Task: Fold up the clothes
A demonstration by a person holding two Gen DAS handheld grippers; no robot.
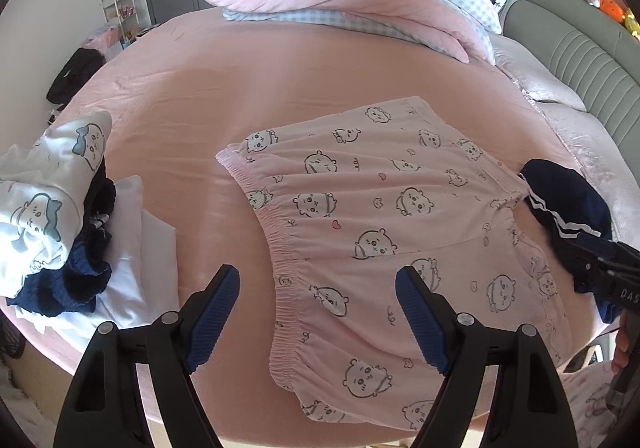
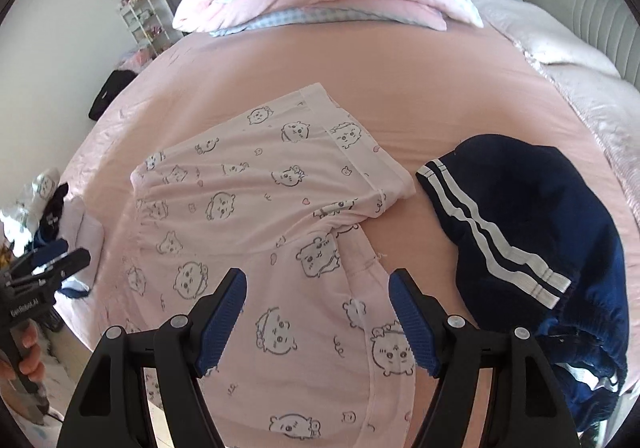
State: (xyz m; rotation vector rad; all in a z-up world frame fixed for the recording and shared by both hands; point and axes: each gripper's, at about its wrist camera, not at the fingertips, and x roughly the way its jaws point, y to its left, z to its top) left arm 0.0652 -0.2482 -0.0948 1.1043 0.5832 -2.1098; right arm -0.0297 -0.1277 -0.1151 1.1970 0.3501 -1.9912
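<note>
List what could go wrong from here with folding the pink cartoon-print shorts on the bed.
1. The navy garment with white stripes lies right beside the pink cartoon-print shorts; the open right gripper could snag it too.
2. One leg hem already lies doubled over, so a fold may trap the crease.
3. The shorts' near end hangs at the pink bed sheet edge and might slide off.

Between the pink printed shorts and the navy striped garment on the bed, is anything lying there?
Nothing: in the right wrist view only a narrow strip of bare pink sheet separates the pink printed shorts from the navy striped garment.
</note>
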